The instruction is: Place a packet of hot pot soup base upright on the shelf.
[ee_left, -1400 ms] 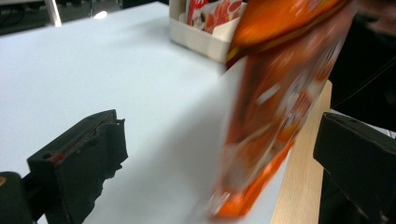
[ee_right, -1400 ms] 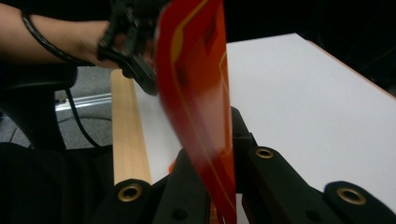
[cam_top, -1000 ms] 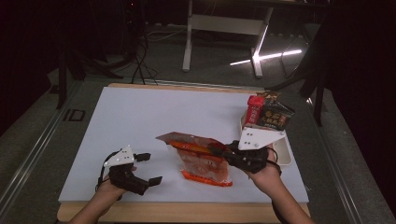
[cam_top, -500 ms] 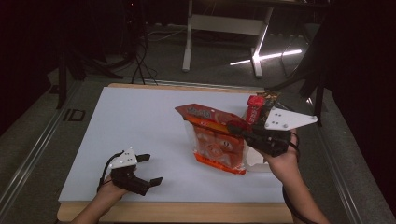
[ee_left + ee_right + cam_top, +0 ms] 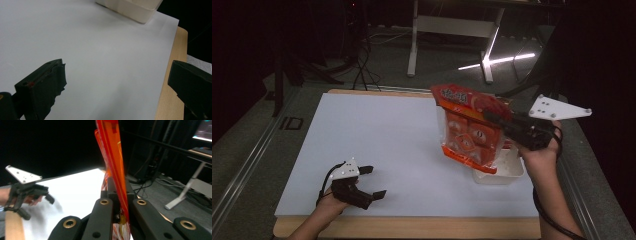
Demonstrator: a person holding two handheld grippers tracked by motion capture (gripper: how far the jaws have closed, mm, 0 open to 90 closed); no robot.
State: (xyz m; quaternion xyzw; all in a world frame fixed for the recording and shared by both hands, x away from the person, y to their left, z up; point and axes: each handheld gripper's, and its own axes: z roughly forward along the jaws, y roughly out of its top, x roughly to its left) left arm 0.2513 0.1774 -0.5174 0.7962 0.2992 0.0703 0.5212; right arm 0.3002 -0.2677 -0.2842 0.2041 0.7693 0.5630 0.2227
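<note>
The high view looks down and forward over the whole white table [image 5: 402, 145] from its near edge. The left gripper view sits low and close, facing right toward the white tray [image 5: 130, 7]. The right gripper view faces left, sharing that table [image 5: 72, 185].

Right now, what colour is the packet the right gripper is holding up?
Orange-red with white lettering; the packet in the right gripper shows best in the high view.

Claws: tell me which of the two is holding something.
The right claw, shut on the orange snack bag and lifting it above the white tray. The left claw rests open, empty.
</note>
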